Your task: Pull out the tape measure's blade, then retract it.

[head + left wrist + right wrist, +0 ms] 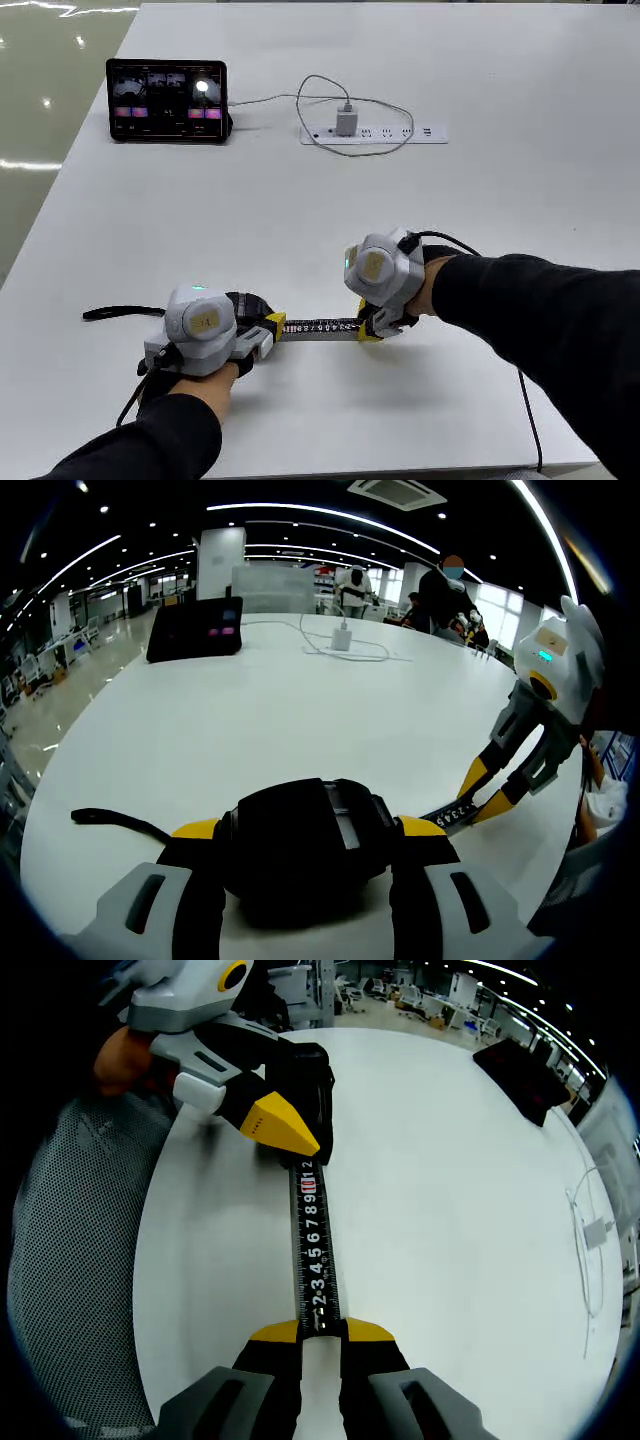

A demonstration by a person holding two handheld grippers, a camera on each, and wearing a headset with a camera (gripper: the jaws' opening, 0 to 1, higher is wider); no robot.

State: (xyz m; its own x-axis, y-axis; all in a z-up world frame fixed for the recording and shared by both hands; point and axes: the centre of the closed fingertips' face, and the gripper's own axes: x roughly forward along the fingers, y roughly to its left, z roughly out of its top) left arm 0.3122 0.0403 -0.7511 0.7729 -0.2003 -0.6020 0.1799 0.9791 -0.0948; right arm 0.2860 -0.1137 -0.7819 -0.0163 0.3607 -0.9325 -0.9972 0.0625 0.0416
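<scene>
My left gripper (262, 335) is shut on the black tape measure case (305, 840), which rests on the white table; its wrist strap (120, 313) trails to the left. A short length of numbered blade (312, 1250) runs from the case (305, 1080) to my right gripper (310, 1345), which is shut on the blade's end. In the head view the blade (320, 327) spans the gap between the left gripper and the right gripper (368, 329). The left gripper view shows the right gripper (485, 792) pinching the blade (450, 815) at the right.
A tablet (167, 100) stands at the back left of the table (400, 200). A white power strip (375, 133) with a charger (346, 122) and looping cable lies at the back centre. The table's near edge (400, 470) runs just below my arms.
</scene>
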